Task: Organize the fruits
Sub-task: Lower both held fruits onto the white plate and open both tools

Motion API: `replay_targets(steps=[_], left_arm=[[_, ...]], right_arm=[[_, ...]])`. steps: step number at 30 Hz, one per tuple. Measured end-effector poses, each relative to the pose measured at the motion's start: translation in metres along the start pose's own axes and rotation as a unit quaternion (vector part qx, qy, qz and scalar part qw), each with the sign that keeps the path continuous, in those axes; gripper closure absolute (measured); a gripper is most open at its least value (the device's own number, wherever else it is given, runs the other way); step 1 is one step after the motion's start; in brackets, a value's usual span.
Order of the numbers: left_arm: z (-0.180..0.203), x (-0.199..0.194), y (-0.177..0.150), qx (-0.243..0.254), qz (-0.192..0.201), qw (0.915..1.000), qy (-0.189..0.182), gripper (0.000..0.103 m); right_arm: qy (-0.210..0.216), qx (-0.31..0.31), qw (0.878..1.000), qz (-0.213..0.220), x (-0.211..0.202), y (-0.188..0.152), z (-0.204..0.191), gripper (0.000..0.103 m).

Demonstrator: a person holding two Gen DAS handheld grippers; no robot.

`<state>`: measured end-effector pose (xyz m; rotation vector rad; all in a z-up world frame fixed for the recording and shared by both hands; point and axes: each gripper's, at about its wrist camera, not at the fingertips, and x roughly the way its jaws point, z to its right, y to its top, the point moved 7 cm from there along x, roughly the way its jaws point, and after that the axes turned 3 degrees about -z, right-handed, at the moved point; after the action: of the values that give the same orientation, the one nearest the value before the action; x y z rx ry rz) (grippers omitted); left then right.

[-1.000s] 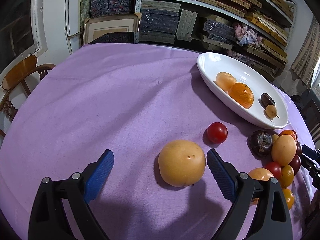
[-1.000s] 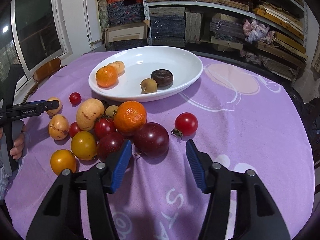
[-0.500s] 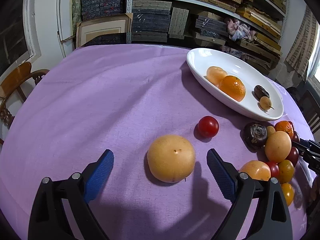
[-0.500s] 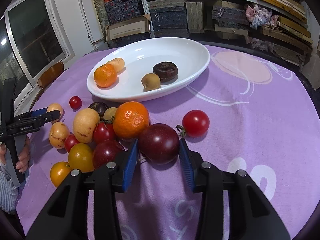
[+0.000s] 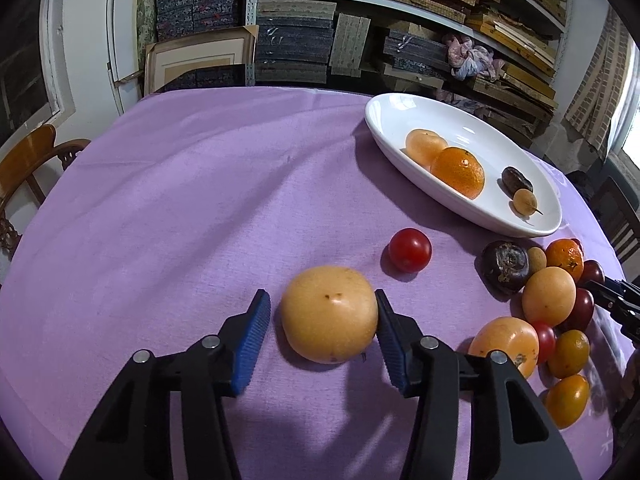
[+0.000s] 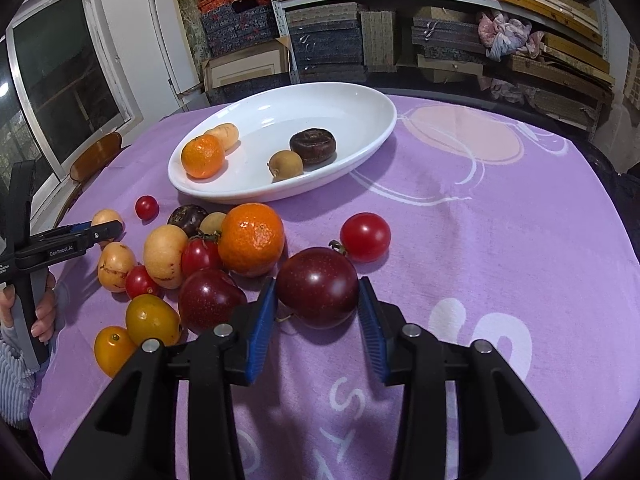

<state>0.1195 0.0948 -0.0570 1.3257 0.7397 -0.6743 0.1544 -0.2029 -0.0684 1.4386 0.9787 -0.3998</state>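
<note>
A large yellow pear-like fruit [image 5: 329,313] lies on the purple cloth between the blue pads of my left gripper [image 5: 322,334]. The right pad touches it; a small gap shows at the left pad. My right gripper [image 6: 318,316] is shut on a dark red plum [image 6: 317,287], which looks raised off the cloth. A white oval dish [image 6: 360,148] holds an orange [image 6: 202,155], a pale fruit, a dark fruit and a small brown one. The dish also shows in the left wrist view [image 5: 384,120].
A heap of loose fruit [image 6: 168,256] lies left of the plum, with an orange [image 6: 251,238] and a second plum [image 6: 210,300]. Single red tomatoes [image 6: 365,237] [image 5: 410,249] lie apart. Shelves of boxes stand behind; a wooden chair [image 5: 28,160] at the left.
My left jaws have closed in around the yellow fruit from wide open. My right jaws closed on the plum, which now sits slightly higher.
</note>
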Motion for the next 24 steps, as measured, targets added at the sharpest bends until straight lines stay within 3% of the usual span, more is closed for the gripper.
replay_targets(steps=[3,11,14,21,24], left_arm=[[0.002,-0.001,0.001,0.004,0.005,1.0,-0.005,0.058],[0.002,-0.009,0.006,0.001,0.024,0.9997,-0.01,0.058],[0.004,-0.019,0.016,-0.012,0.037,0.9988,-0.03,0.058],[0.033,-0.018,0.096,0.013,0.047,0.9985,-0.025,0.058],[0.046,0.001,0.137,-0.001,0.031,0.9986,-0.042,0.058]], right_arm=[[-0.001,0.001,1.0,0.004,-0.003,0.0,0.0,0.063],[-0.005,0.01,1.0,0.029,-0.017,0.003,0.005,0.063],[-0.003,0.014,0.999,0.045,-0.025,0.009,0.005,0.063],[-0.021,-0.034,0.998,0.055,-0.027,0.072,-0.018,0.063],[-0.027,-0.047,0.998,0.043,-0.004,0.109,-0.03,0.063]])
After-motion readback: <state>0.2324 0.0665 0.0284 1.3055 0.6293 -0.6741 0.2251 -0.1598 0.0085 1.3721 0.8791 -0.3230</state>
